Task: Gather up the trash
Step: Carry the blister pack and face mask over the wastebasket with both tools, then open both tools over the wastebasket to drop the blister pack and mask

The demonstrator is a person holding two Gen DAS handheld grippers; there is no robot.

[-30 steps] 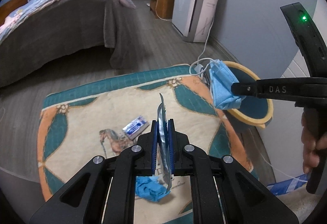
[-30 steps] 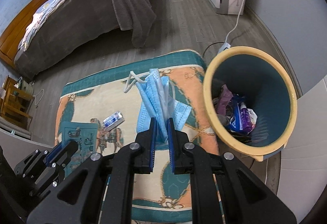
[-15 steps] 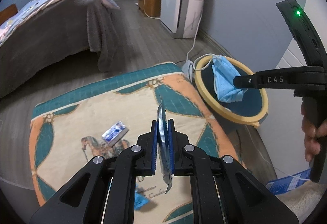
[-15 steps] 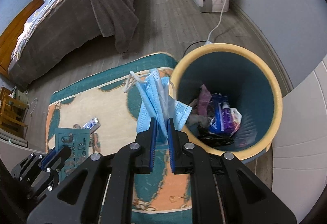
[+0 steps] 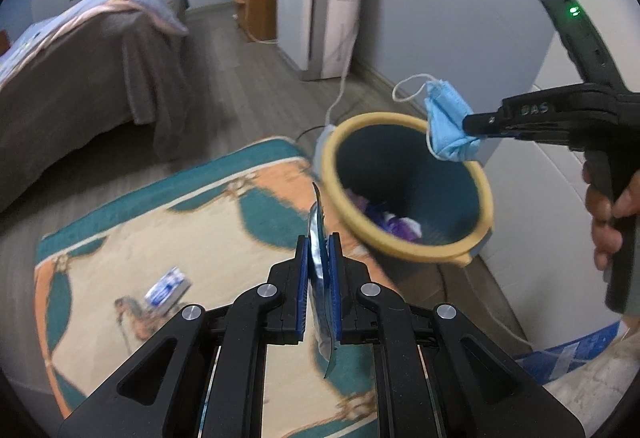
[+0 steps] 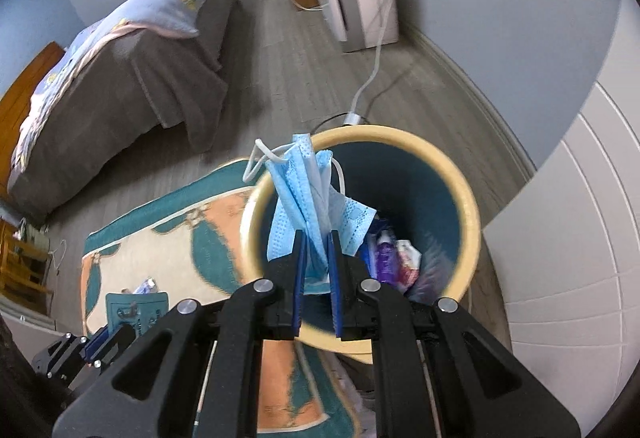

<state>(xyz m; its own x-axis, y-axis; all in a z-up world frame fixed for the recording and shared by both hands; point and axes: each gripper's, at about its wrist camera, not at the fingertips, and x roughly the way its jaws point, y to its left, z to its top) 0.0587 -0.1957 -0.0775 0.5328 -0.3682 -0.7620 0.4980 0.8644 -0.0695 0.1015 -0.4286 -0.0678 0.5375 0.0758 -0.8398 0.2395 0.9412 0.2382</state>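
Two grippers: both squeezed tight on trash.
Right gripper (image 6: 316, 238): holds blue mask (image 6: 308, 190) over bin (image 6: 468, 198).
Left gripper (image 5: 318, 242): pinches flat wrapper (image 5: 316, 230).

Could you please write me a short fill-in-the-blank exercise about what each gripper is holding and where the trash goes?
1. The right gripper is shut on a blue face ____.
2. The left gripper is shut on a thin, flat ____.
3. The face mask hangs above the yellow-rimmed ____.
4. A small blue-and-white packet lies on the ____.

Missing words: mask; wrapper; trash bin; rug
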